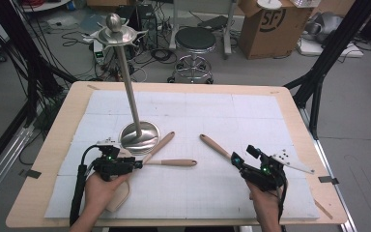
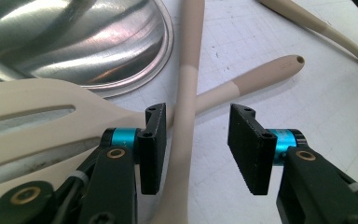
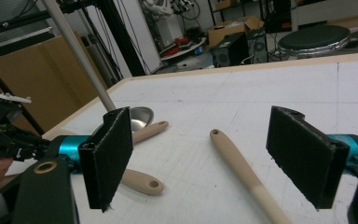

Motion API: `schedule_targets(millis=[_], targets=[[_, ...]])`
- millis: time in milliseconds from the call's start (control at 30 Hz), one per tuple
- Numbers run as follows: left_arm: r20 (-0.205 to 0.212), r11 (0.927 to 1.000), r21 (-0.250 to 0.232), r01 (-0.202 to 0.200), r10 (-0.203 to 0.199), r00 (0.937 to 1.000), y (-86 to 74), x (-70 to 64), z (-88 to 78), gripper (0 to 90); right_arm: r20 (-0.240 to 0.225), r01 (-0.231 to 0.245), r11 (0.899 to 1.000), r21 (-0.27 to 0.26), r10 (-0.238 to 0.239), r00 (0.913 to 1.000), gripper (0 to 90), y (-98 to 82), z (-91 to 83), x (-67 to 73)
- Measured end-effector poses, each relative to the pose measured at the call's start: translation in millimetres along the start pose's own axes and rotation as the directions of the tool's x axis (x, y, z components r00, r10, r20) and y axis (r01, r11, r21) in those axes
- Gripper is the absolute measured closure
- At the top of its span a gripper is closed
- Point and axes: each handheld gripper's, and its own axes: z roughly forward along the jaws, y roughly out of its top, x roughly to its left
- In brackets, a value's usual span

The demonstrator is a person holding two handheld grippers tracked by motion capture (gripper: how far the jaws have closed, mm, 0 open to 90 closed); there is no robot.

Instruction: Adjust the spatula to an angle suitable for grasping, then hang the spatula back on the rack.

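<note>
now left gripper point(image 2: 196, 140) fingers open astride spatula handle point(image 2: 186, 93); right gripper point(image 3: 209, 158) fingers open, empty.

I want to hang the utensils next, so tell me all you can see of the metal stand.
The metal stand looks like brushed, shiny steel. It has a round, domed base, a thin pole that looks tilted in the high view, and at the top a ring of short hooks under a ball knob. It stands at the left of the white mat, just beyond the left gripper. Nothing hangs on it. A beige utensil handle lies close by the base; whether they touch I cannot tell.
</note>
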Motion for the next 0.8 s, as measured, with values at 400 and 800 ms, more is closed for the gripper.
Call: schedule_targets(millis=[400, 800], targets=[[0.002, 1.0000, -0.007, 0.004, -0.004, 1.0000, -3.5, 1.7, -4.8, 56.7, 0.012, 0.003, 1.000, -0.012, -0.003, 0.9999, 22.2, 0.2, -8.5, 0.4], [0.034, 0.9994, 0.033, -0.010, 0.009, 0.9994, -7.2, 0.2, -1.8, 62.0, 0.015, 0.005, 1.000, 0.004, -0.005, 0.9999, 22.2, -1.7, -6.4, 1.2]])
